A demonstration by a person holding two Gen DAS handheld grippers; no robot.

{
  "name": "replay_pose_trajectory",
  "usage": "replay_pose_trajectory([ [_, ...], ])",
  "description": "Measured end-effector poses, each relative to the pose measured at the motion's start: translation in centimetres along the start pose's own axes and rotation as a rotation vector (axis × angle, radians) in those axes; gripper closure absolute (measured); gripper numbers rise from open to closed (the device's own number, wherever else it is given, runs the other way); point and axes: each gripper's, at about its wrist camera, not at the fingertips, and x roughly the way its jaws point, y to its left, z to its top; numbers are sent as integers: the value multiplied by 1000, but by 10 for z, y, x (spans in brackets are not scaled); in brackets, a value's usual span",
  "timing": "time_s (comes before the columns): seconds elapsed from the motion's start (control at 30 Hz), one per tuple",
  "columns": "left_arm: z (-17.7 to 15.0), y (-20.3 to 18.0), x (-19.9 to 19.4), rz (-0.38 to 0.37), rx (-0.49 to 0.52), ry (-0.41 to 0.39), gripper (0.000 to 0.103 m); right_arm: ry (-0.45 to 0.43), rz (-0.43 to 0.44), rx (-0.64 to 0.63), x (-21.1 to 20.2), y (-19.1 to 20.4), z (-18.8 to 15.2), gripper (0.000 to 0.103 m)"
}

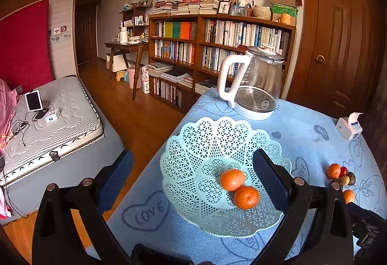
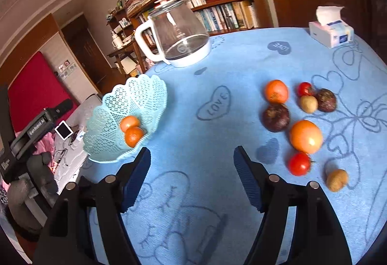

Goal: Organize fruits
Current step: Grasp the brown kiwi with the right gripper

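Note:
A pale green lattice basket [image 1: 193, 144] [image 2: 108, 124] sits at the left edge of the blue table and holds two tangerines [image 1: 232, 179] [image 2: 133, 136]. My left gripper [image 1: 193, 168] is open, its fingers either side of the basket, nothing held. My right gripper [image 2: 192, 158] is open over bare cloth, empty. Right of it lie loose fruits: a tangerine [image 2: 276, 91], a large orange [image 2: 306, 136], two red tomatoes [image 2: 299, 163], two dark purple fruits [image 2: 276, 117], and two small yellowish ones [image 2: 336, 179]. The cluster [image 1: 341, 176] shows small at the right in the left wrist view.
A glass kettle with a white handle [image 1: 254, 86] [image 2: 179, 37] stands at the table's back. A tissue box [image 1: 349, 127] [image 2: 331, 31] sits at the far right. Beyond the table's left edge are wooden floor, a bed [image 1: 53, 119] and a bookshelf [image 1: 217, 47]. A gloved hand [image 2: 36, 182] holds the other gripper.

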Motion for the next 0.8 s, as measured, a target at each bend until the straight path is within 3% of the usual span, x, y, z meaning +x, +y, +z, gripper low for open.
replay_pose_trajectory([
  [0.47, -13, -31, -2, -25, 80, 11, 3, -30, -138, 92, -43, -75, -24, 32],
  [0.8, -36, -72, -6, -90, 196, 32, 3, -2, -263, 37, -55, -100, -46, 32],
])
